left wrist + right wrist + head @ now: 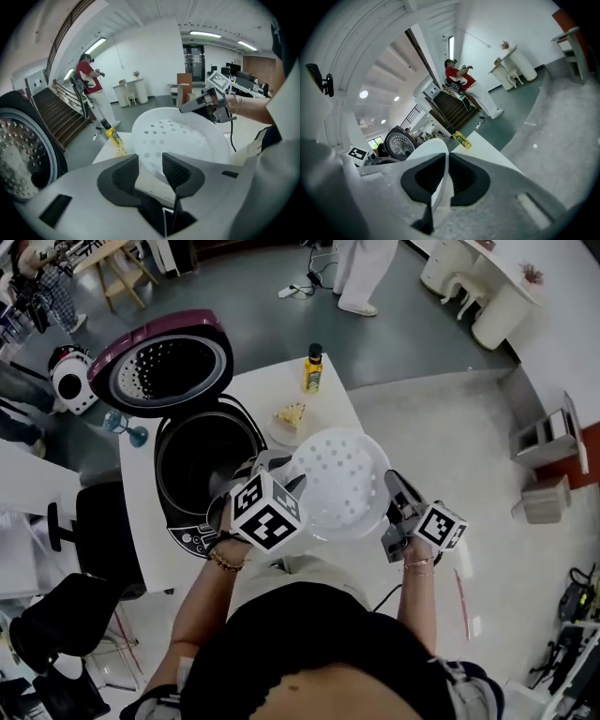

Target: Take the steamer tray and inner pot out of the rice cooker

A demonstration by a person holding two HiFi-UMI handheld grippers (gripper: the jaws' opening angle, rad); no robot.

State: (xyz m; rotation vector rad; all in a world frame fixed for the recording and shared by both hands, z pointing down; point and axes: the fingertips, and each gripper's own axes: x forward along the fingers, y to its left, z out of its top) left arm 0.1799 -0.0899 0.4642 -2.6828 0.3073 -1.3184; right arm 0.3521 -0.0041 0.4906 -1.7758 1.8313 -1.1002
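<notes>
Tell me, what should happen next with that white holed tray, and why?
Probably lower the steamer tray onto the table and let go: the right gripper alone clamps its rim, and the left gripper has its jaws apart.

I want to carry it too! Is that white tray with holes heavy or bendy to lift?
Probably light: the right tongs pinch the steamer tray just by its thin rim. Likely stiff: it holds its round shape with no sag. Its smooth surface may be slippery.
</notes>
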